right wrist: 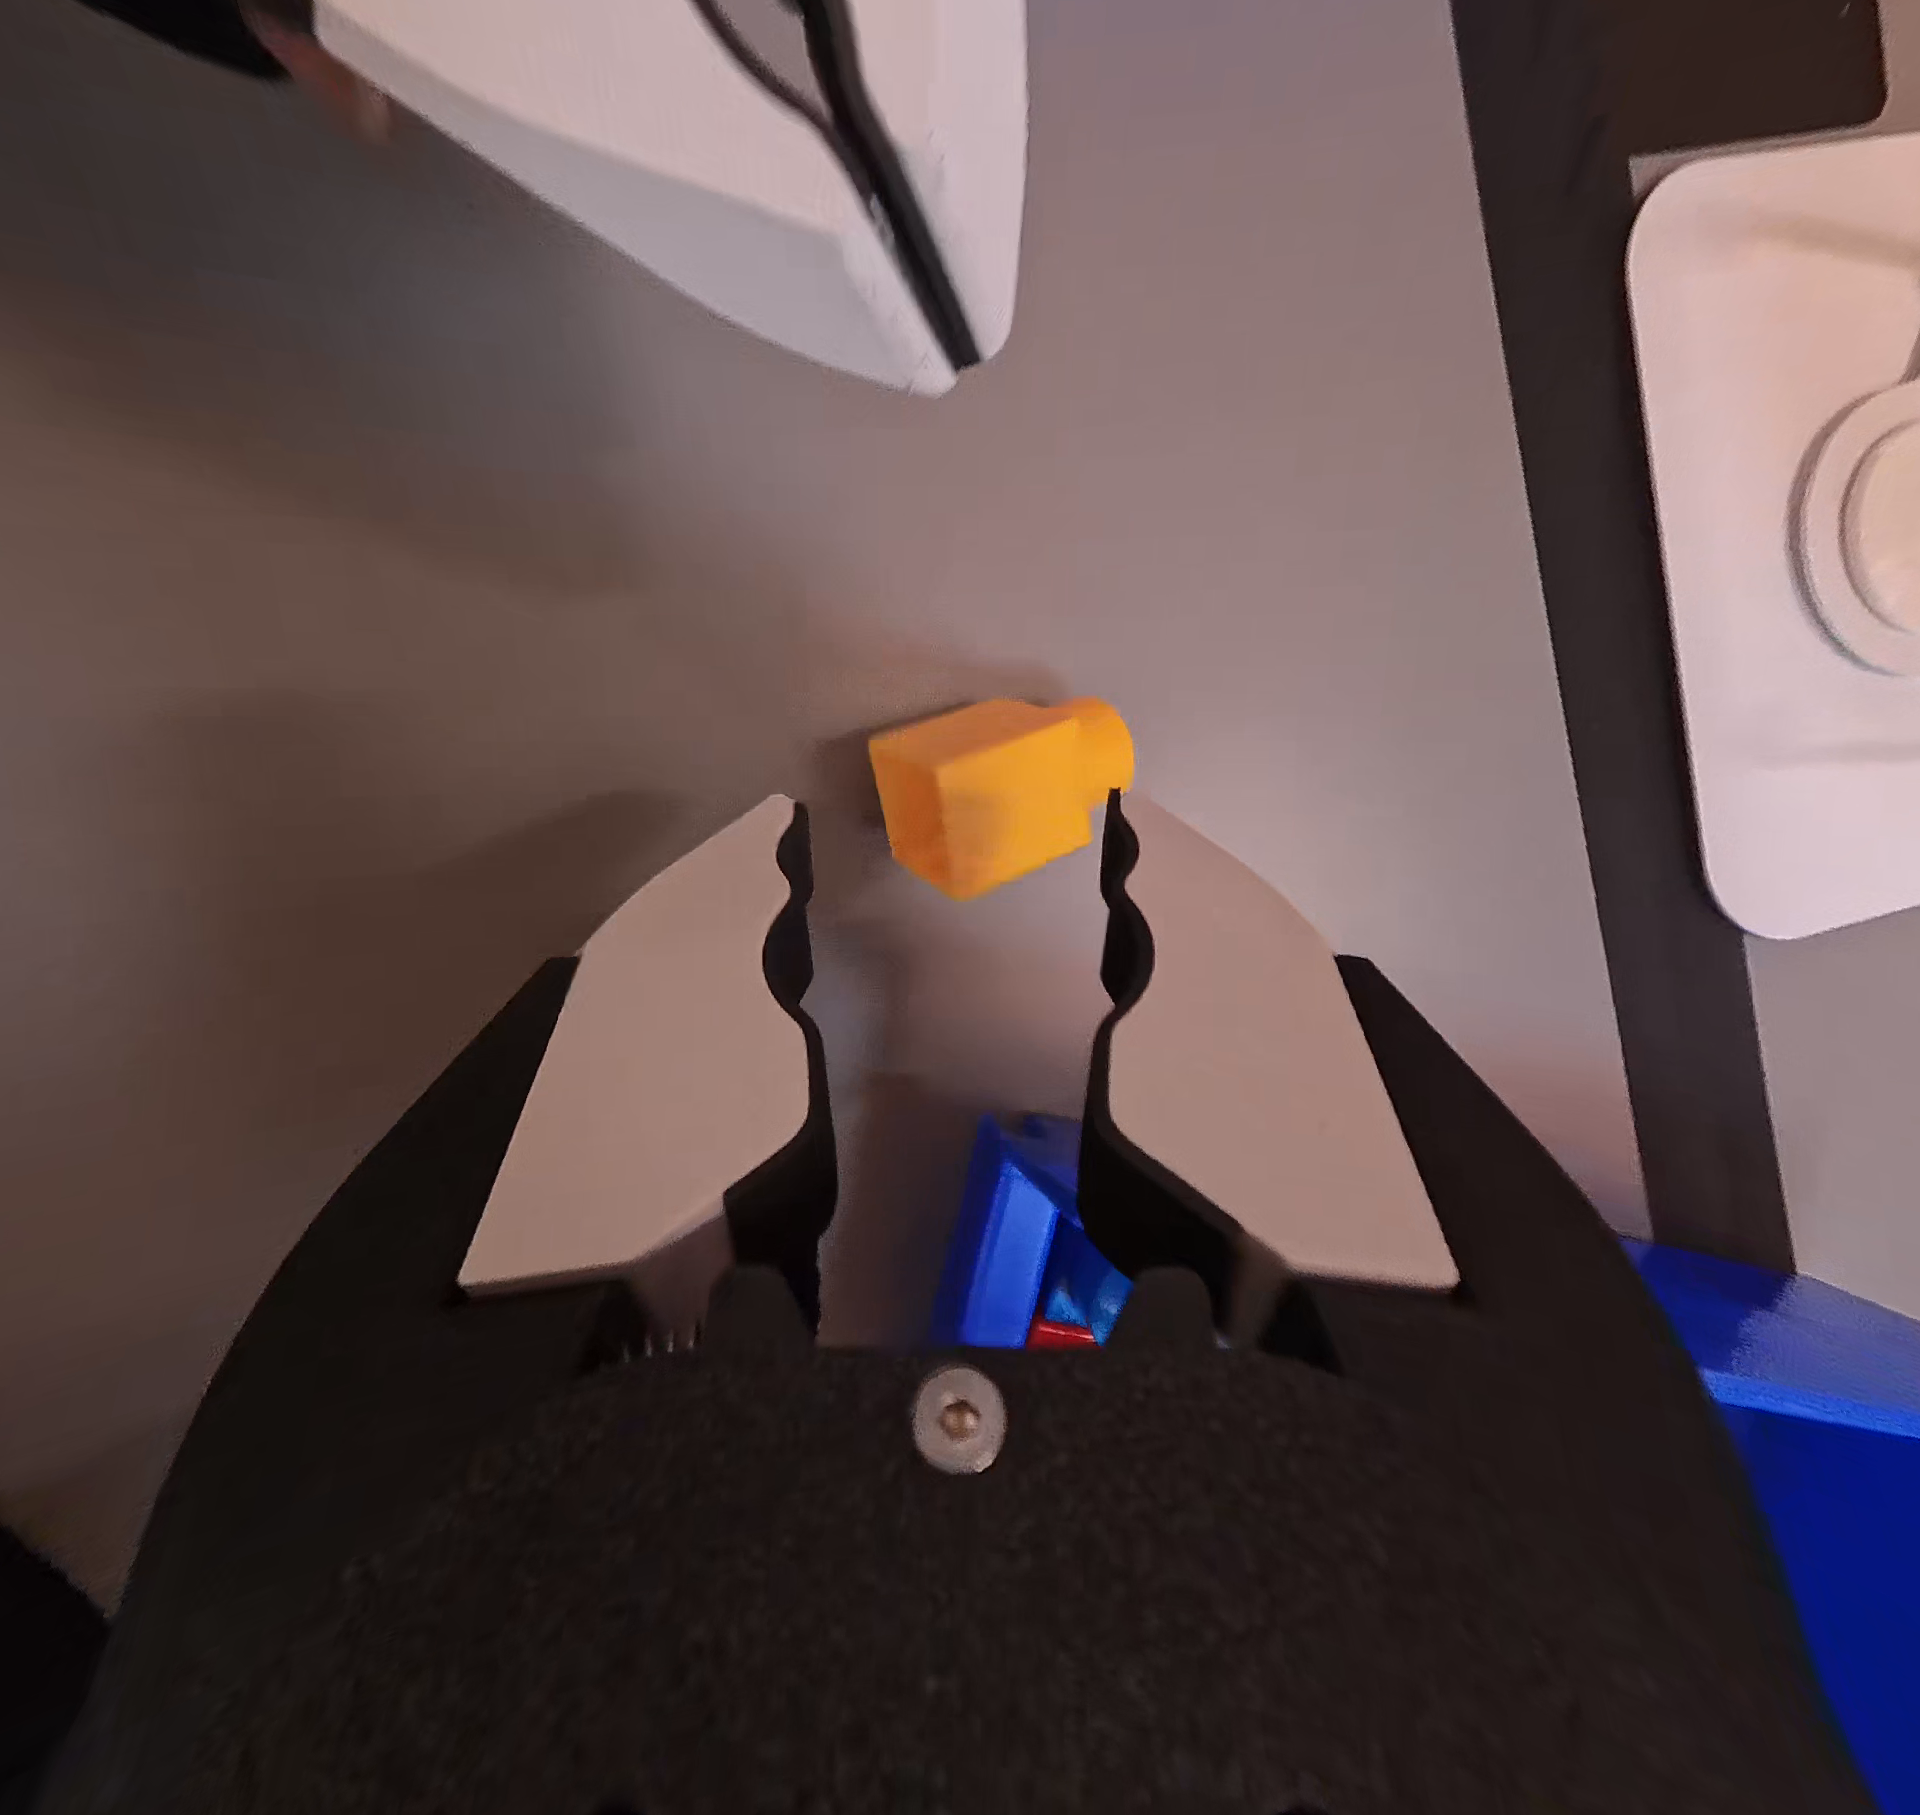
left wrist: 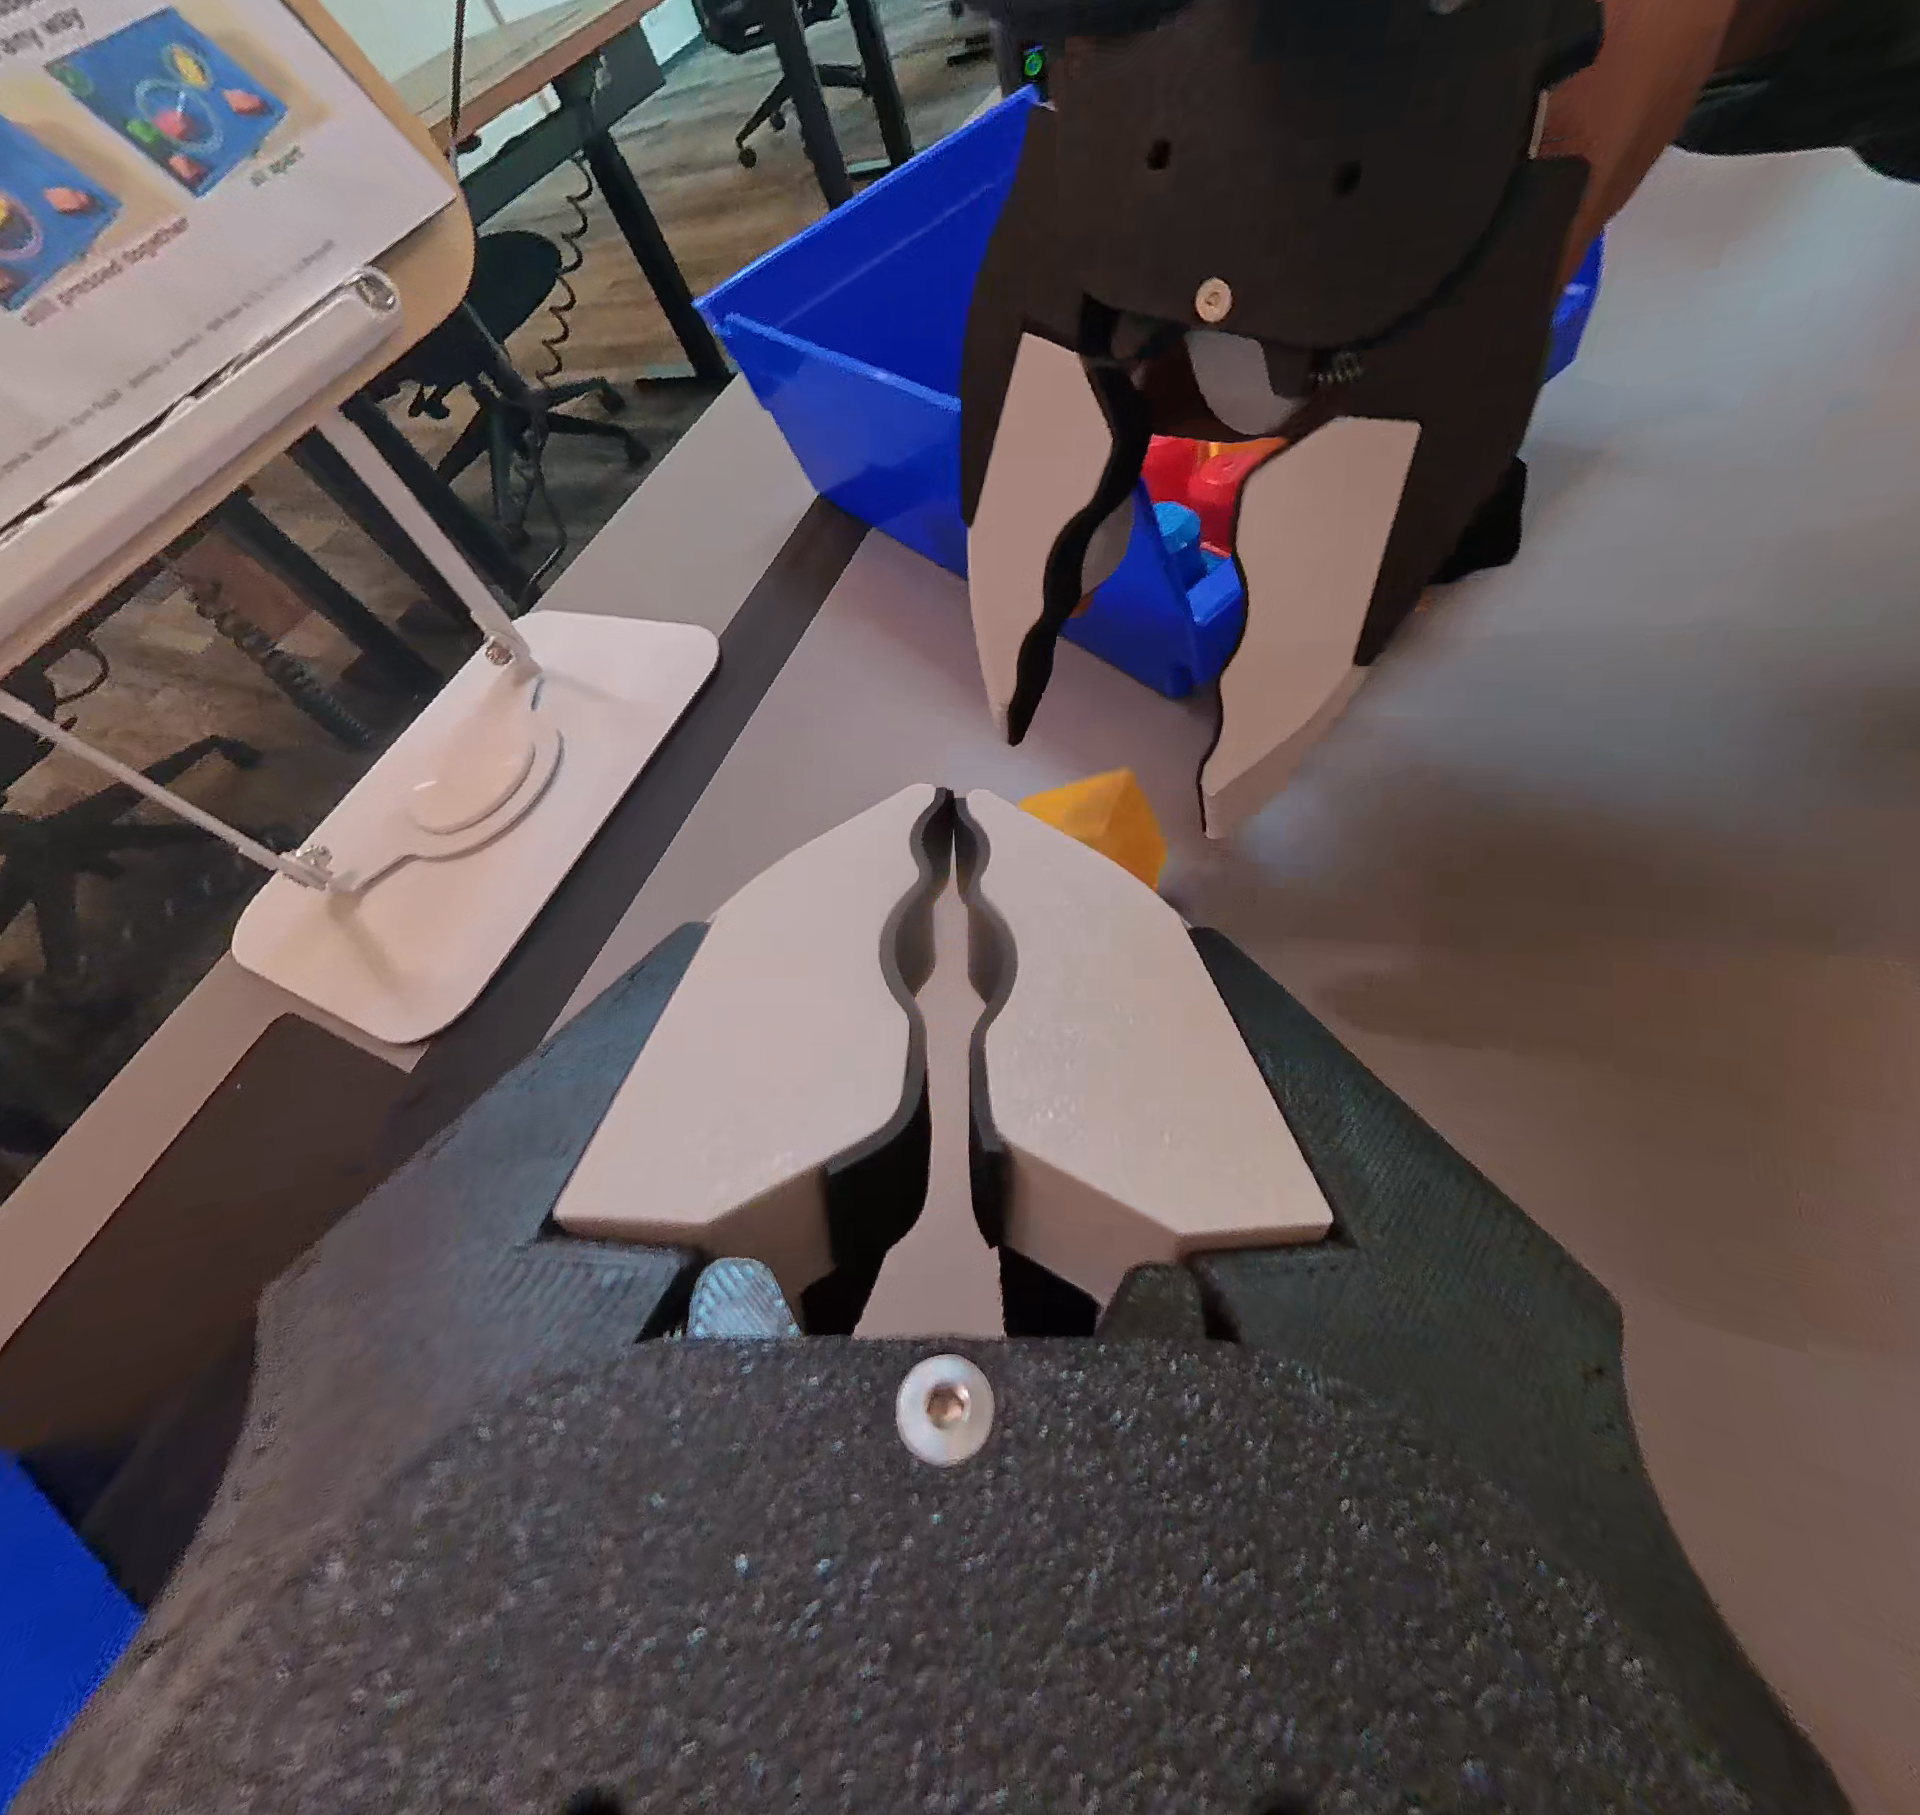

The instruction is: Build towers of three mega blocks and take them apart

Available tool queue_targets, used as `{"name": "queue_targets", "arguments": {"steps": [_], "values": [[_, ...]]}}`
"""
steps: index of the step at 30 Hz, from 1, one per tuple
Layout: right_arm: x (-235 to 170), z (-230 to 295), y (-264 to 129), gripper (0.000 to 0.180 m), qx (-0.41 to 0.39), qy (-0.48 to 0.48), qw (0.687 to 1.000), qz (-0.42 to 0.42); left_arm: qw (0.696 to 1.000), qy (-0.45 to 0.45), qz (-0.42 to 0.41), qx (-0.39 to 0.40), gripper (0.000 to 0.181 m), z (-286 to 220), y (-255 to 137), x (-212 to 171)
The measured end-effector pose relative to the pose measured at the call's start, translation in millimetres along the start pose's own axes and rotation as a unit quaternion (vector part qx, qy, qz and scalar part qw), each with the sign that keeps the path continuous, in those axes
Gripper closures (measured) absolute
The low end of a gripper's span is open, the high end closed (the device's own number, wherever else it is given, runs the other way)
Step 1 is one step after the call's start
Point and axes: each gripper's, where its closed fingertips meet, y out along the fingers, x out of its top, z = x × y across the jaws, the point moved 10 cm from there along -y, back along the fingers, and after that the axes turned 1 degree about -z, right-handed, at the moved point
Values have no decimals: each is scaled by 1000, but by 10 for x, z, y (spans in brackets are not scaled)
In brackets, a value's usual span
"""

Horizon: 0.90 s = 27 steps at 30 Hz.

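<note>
An orange mega block (right wrist: pixel 992 797) lies on its side on the grey table, stud pointing right. My right gripper (right wrist: pixel 954 804) is open and empty, its tips just short of the block on either side. In the left wrist view the block (left wrist: pixel 1103 825) shows partly behind my left gripper (left wrist: pixel 954 804), which is shut and empty. The right gripper (left wrist: pixel 1112 773) hangs opposite it, open, above the block. The left gripper (right wrist: pixel 940 368) shows shut at the top of the right wrist view.
A blue bin (left wrist: pixel 883 331) with red and blue blocks (left wrist: pixel 1195 508) stands behind the right gripper, also low in the right wrist view (right wrist: pixel 1787 1370). A white stand base (left wrist: pixel 488 830) holding a clipboard with printed sheet (left wrist: pixel 187 207) sits at the table's left edge. Tip to tip, the grippers are about 7 cm apart.
</note>
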Motion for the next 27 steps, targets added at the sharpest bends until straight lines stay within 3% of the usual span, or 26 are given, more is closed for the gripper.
{"name": "queue_targets", "arguments": {"steps": [3,8,10,12,13,14,19,27], "values": [[31,24,170,122,-31,-8,998,53,1000,-10,13,16,181,45,3,-39],[57,12,433,112,-107,18,971,213,999,-18,22,33,181,99,-25,-73],[63,45,524,111,-81,57,966,238,999,-20,31,37,181,122,-40,-94],[58,44,599,119,-72,93,961,251,998,-17,50,45,181,154,-54,-148],[55,39,614,132,-71,98,959,255,998,-21,53,40,181,168,-68,-175],[57,37,618,142,-68,103,961,248,998,-26,54,35,181,184,-86,-201],[54,39,537,143,-47,115,972,199,997,-67,30,35,181,319,-211,-314],[211,-14,112,143,-26,140,990,-19,991,-119,-47,-24,175,325,-263,-313]]}}
